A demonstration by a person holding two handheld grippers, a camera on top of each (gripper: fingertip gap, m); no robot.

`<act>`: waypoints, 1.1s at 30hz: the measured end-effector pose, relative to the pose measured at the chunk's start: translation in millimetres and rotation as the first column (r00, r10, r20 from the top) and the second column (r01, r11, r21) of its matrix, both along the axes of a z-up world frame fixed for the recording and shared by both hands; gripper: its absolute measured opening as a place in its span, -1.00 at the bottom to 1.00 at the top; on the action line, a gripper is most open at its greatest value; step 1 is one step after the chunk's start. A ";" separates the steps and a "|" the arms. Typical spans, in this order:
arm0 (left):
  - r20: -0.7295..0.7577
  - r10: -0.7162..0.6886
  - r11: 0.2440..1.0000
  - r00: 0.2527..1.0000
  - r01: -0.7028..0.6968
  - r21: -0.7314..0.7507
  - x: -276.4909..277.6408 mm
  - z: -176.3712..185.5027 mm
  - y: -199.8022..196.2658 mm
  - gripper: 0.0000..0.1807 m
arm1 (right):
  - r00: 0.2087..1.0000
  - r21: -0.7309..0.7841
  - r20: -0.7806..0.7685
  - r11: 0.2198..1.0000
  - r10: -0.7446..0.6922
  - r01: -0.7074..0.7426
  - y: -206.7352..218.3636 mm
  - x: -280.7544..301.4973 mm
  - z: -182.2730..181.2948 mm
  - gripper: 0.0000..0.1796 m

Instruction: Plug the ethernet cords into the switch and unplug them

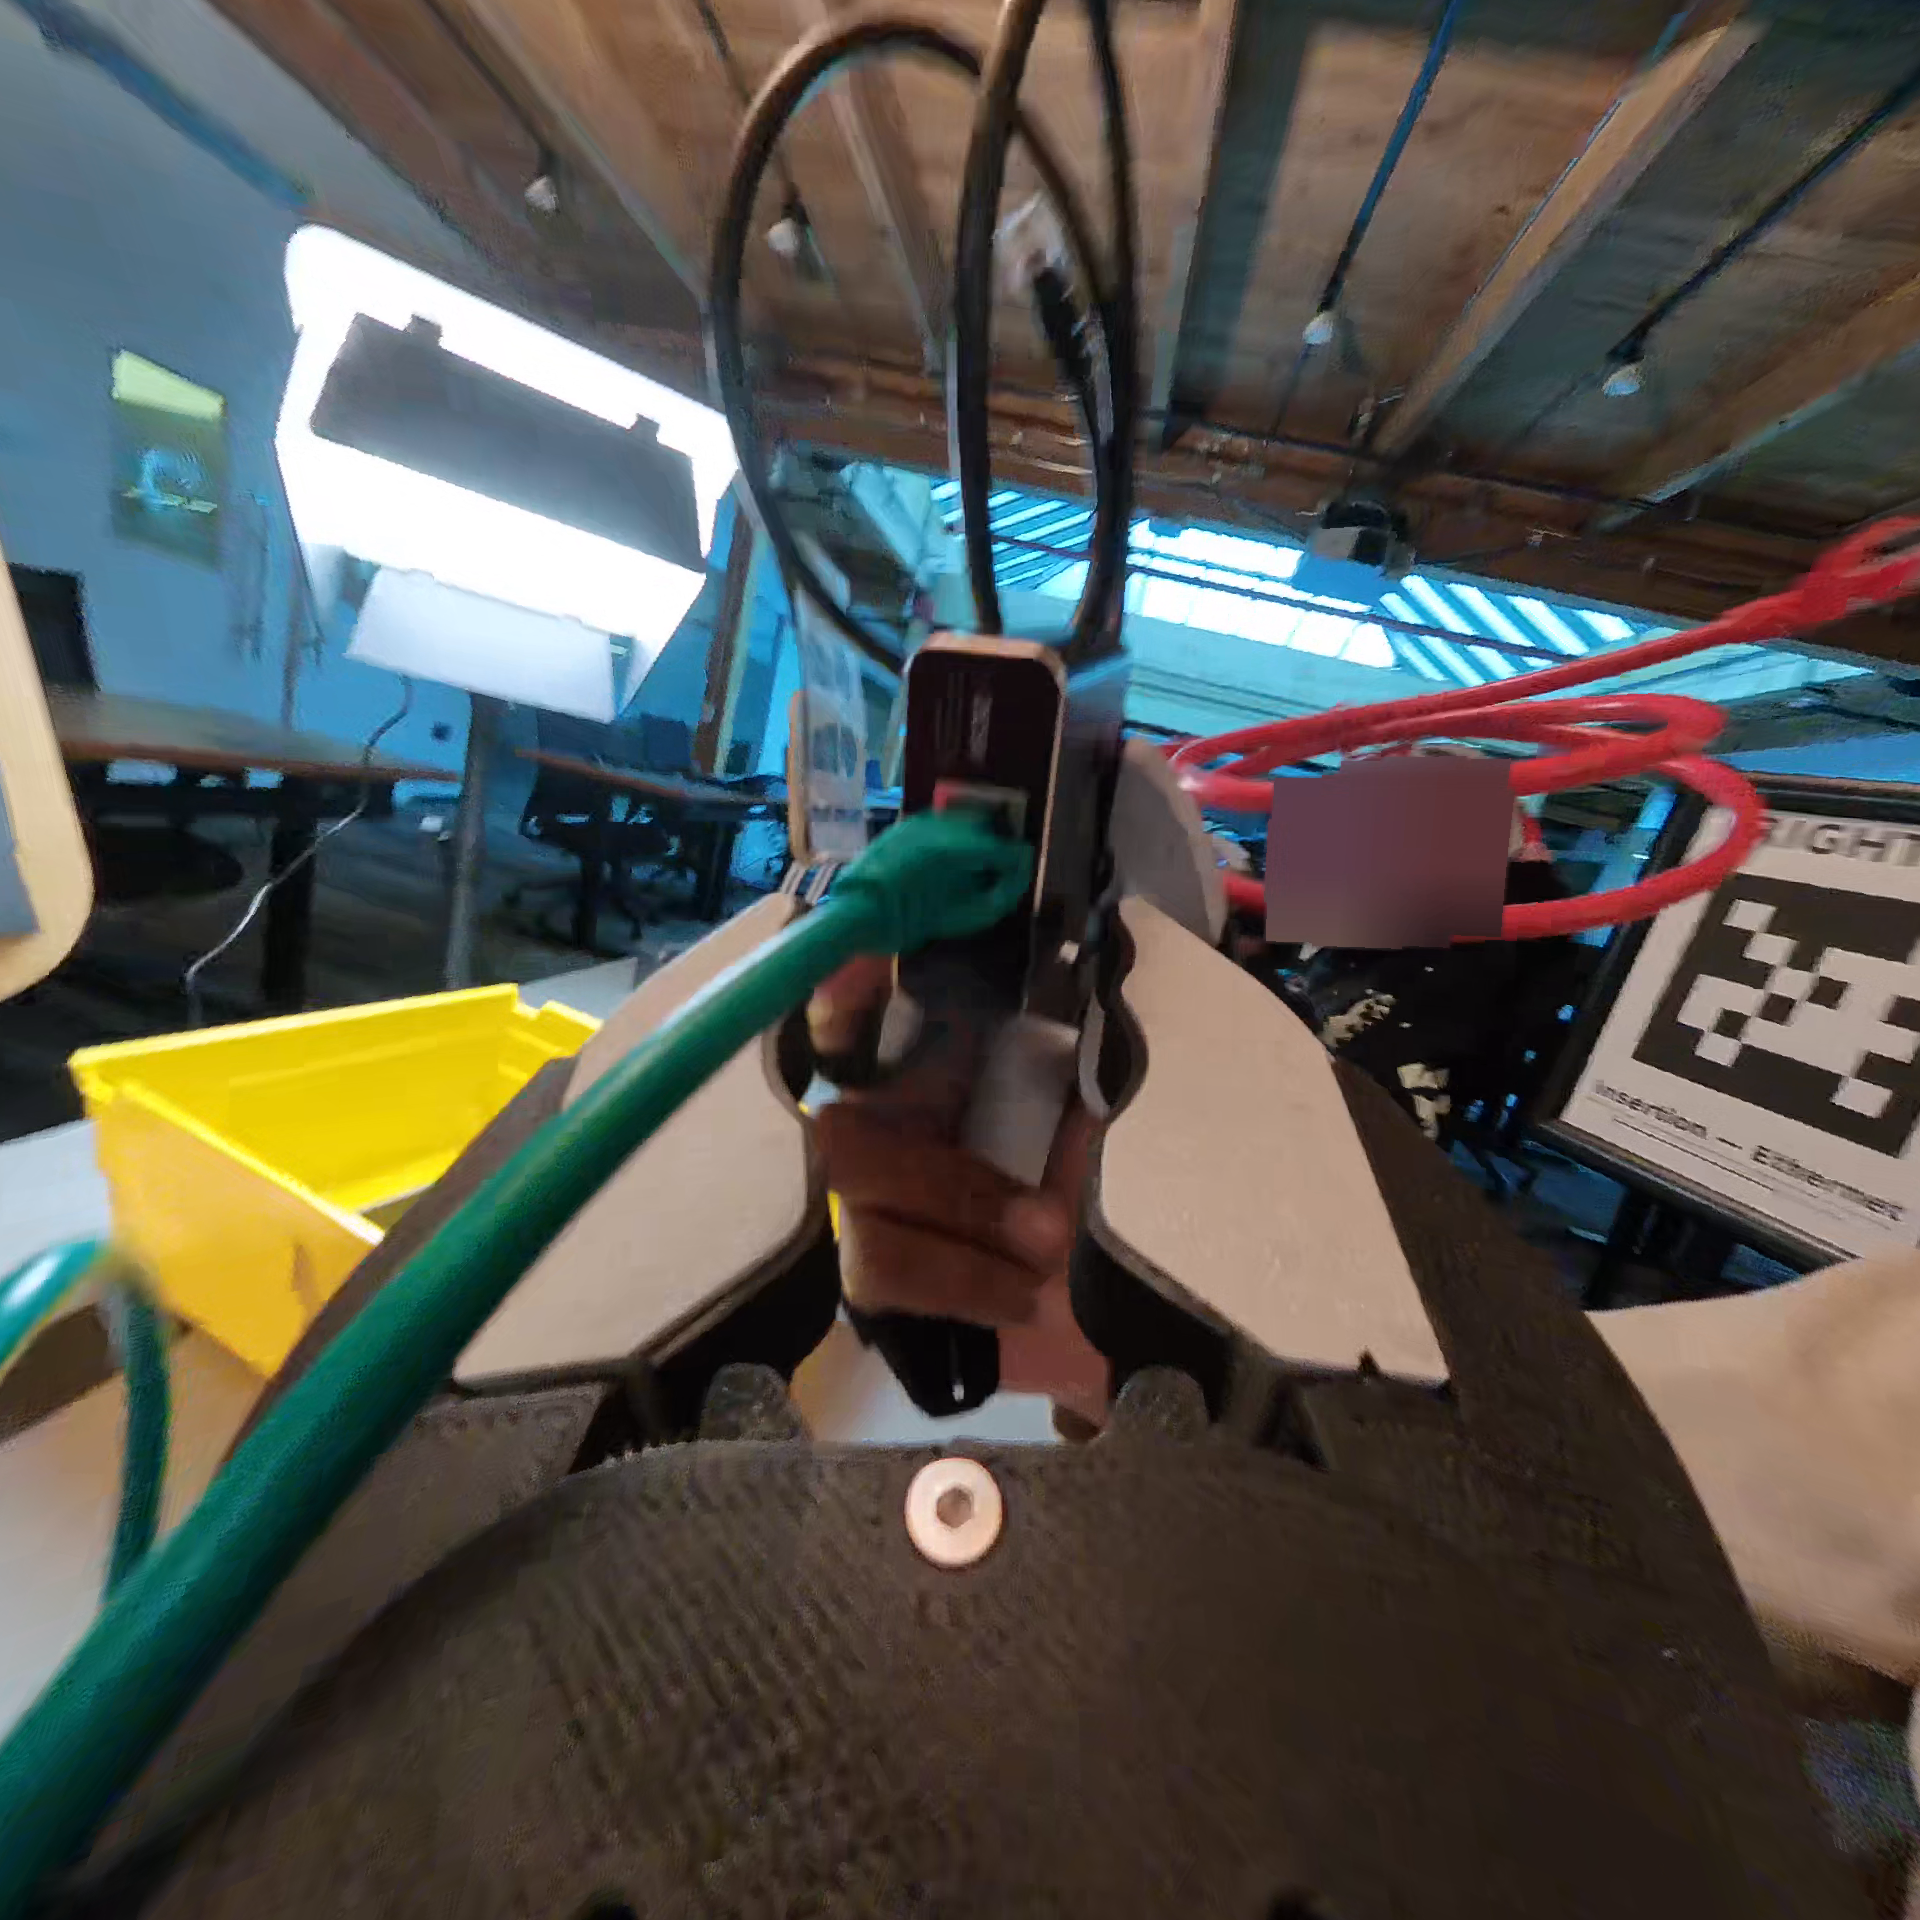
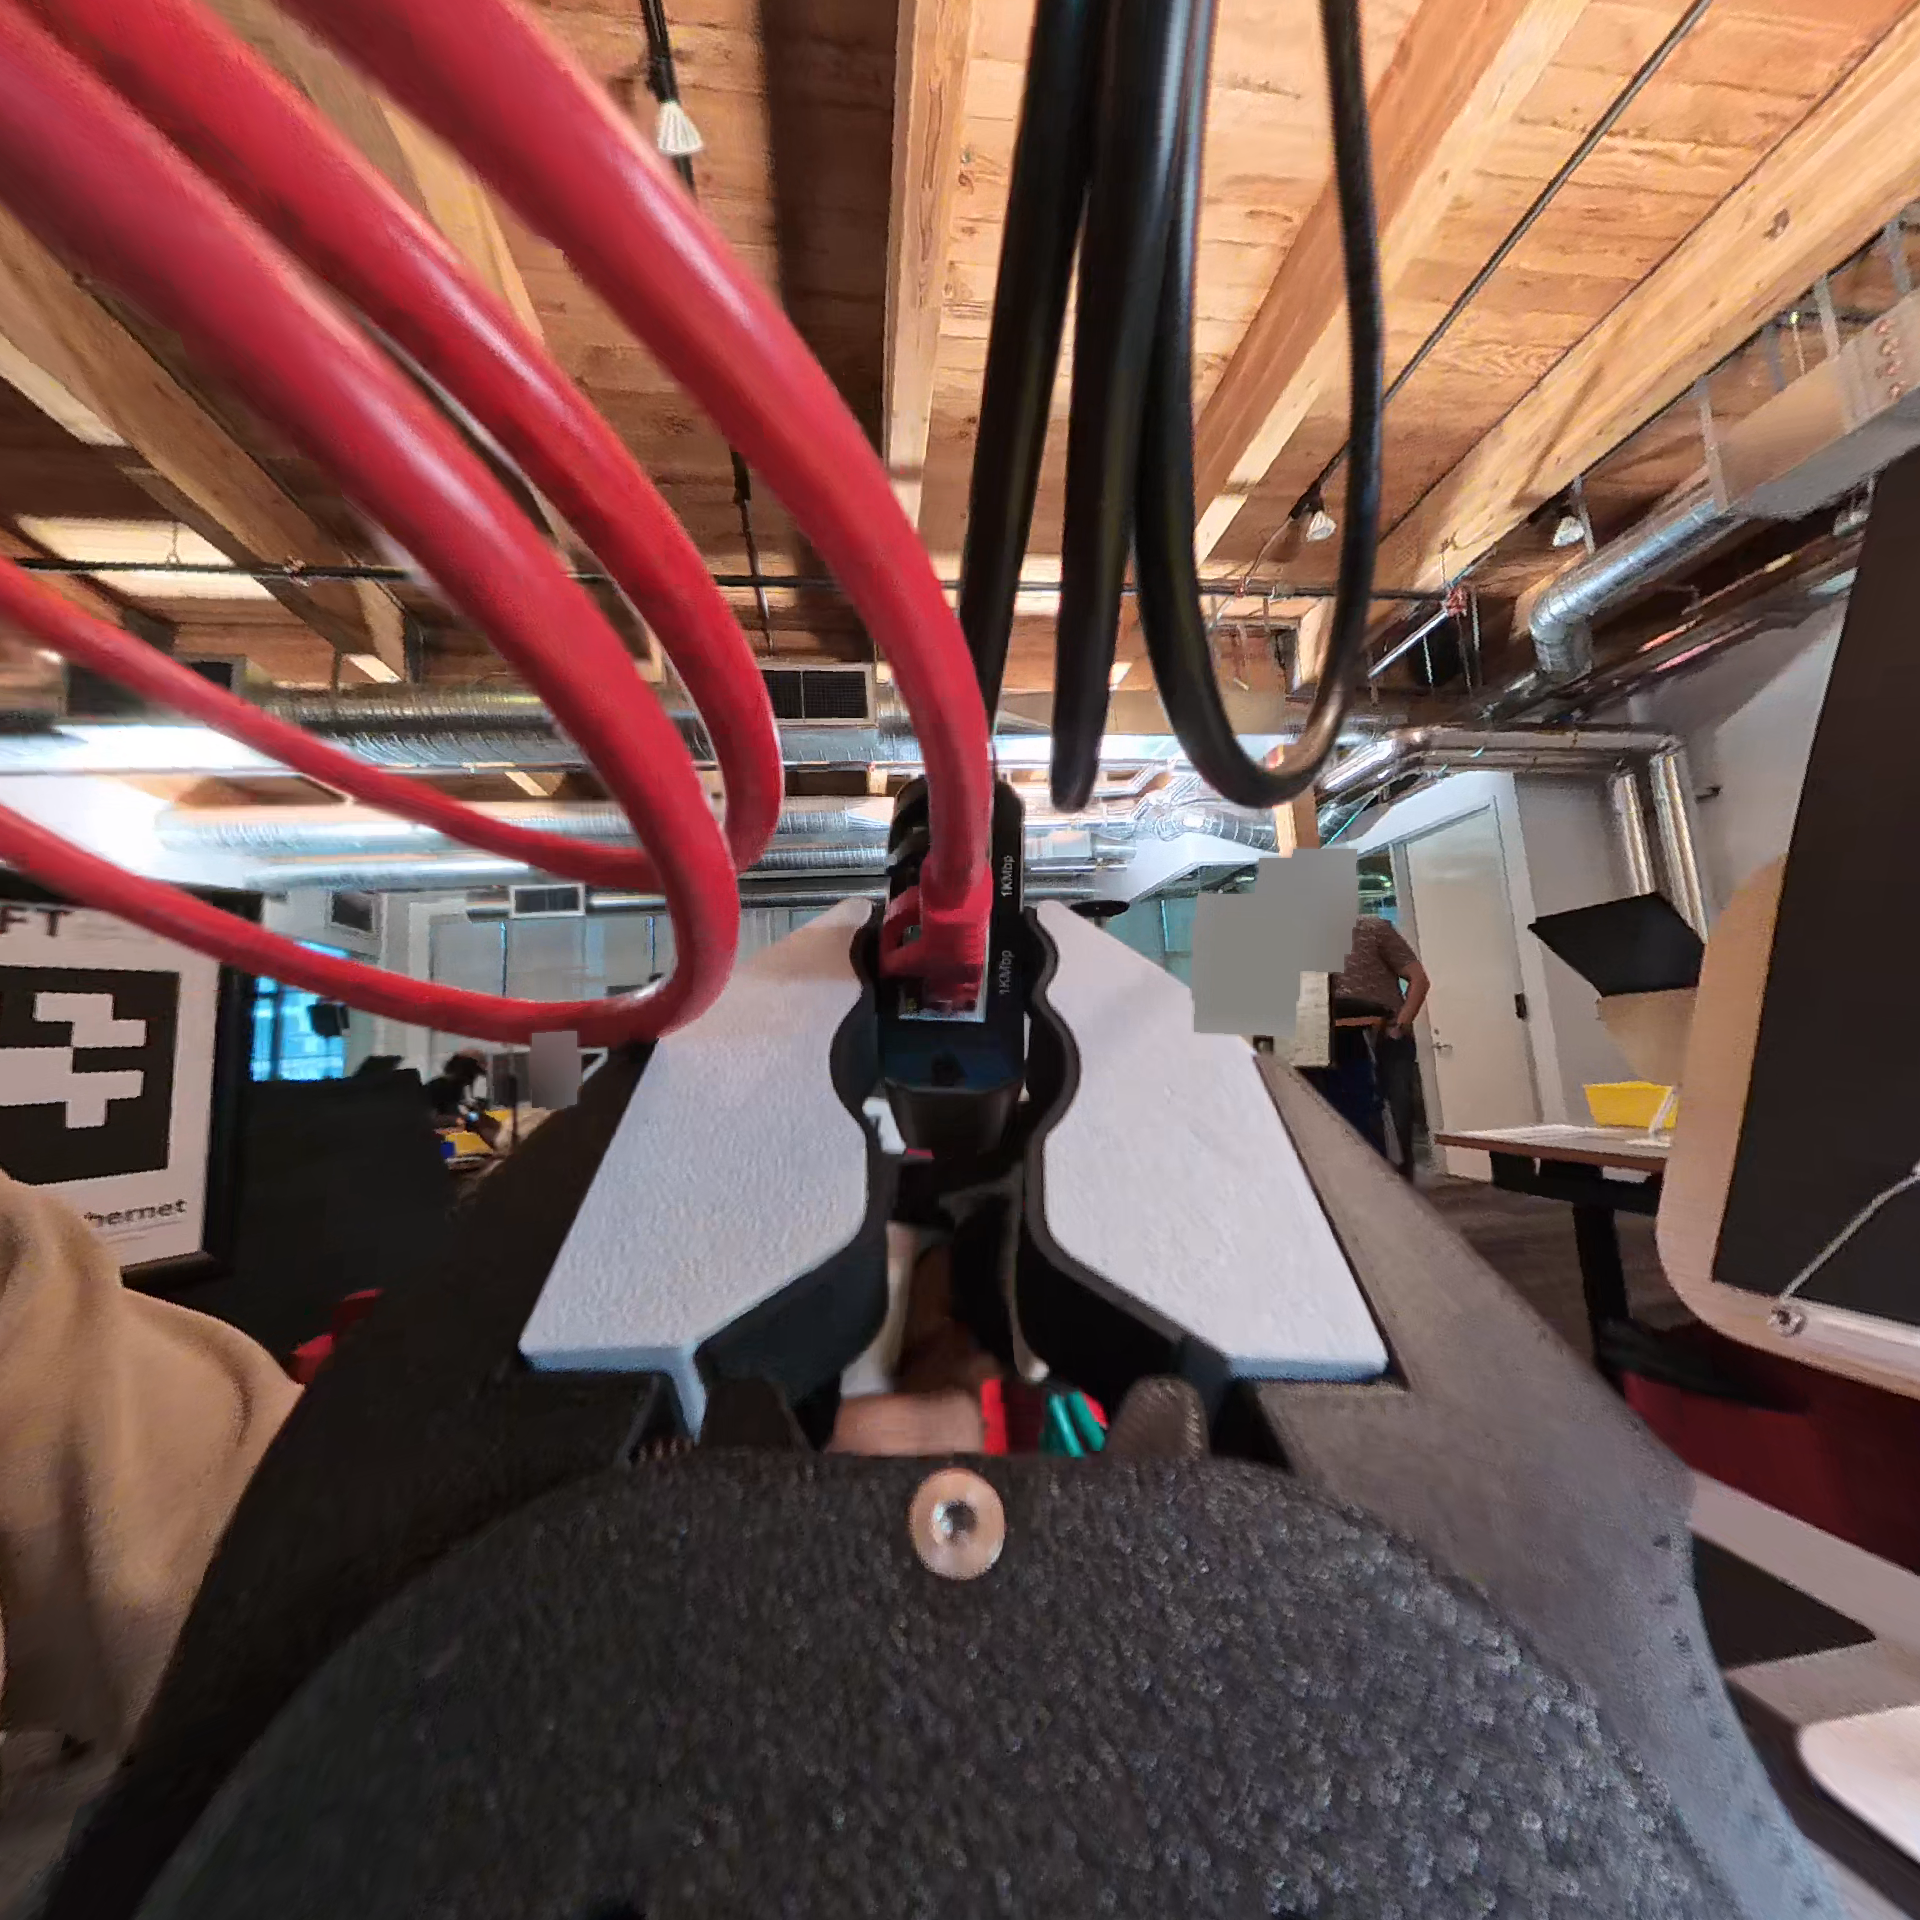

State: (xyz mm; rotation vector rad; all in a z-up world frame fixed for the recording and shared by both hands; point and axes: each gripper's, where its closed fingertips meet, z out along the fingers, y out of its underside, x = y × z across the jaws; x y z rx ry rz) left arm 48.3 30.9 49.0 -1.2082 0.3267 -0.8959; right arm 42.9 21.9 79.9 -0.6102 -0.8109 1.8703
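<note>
While both views tilt up toward the wooden ceiling, left hand-held gripper (image 1: 971,997) clamped on the black switch (image 1: 982,831), held upright in the air. Green ethernet cord (image 1: 582,1122) plugged into a port on its face, trailing down-left past the yellow bin (image 1: 270,1122). Right hand-held gripper (image 2: 951,997) closed around the same switch (image 2: 951,1039) from the other side, red ethernet cord (image 2: 940,925) seated in a port, looping off left. Black cables (image 2: 1101,416) dangling above. Risk: two opposed grips twisting the switch; red loops snagging, levering the plug clip and jamming it.
</note>
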 end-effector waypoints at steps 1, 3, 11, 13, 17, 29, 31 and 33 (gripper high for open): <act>-0.009 -0.034 0.999 0.999 0.034 0.012 0.7 2.8 -1.3 -0.46 | 1.000 -0.011 0.016 1.000 0.011 -0.010 -0.9 -4.4 -4.2 -0.74; -0.058 -0.036 0.999 0.998 0.037 0.007 -1.4 0.0 -0.1 -0.55 | 0.999 -0.040 0.037 0.999 0.036 -0.034 -2.2 -11.7 -11.6 -0.73; -0.104 0.006 1.000 0.995 -0.007 -0.006 -34.6 -10.3 -14.5 -0.68 | 0.960 0.039 0.274 0.997 0.053 -0.067 -8.2 -34.3 -33.8 -0.70; -0.072 0.008 1.000 0.997 -0.008 0.000 -39.6 -5.8 -17.1 -0.69 | 0.949 0.063 0.311 0.995 0.058 -0.081 -10.9 -33.6 -34.0 -0.69; -0.059 0.006 0.999 0.998 -0.004 0.036 -42.3 -1.6 -22.4 -0.69 | 0.934 0.101 0.355 0.991 0.045 -0.086 -9.7 -27.1 -30.3 -0.72; -0.134 -0.072 0.993 0.988 0.085 0.088 -29.0 4.2 -38.9 -0.68 | 0.905 0.228 0.419 0.956 0.075 -0.185 -26.9 -12.9 -29.4 -0.83; -0.159 -0.109 0.990 0.981 0.121 0.069 -28.7 5.1 -43.0 -0.60 | 0.900 0.250 0.431 0.950 0.061 -0.184 -30.4 -14.0 -30.4 -0.84; -0.161 -0.137 0.987 0.977 0.149 0.067 -29.6 7.2 -47.5 -0.60 | 0.890 0.275 0.453 0.940 0.060 -0.203 -35.8 -15.5 -34.9 -0.85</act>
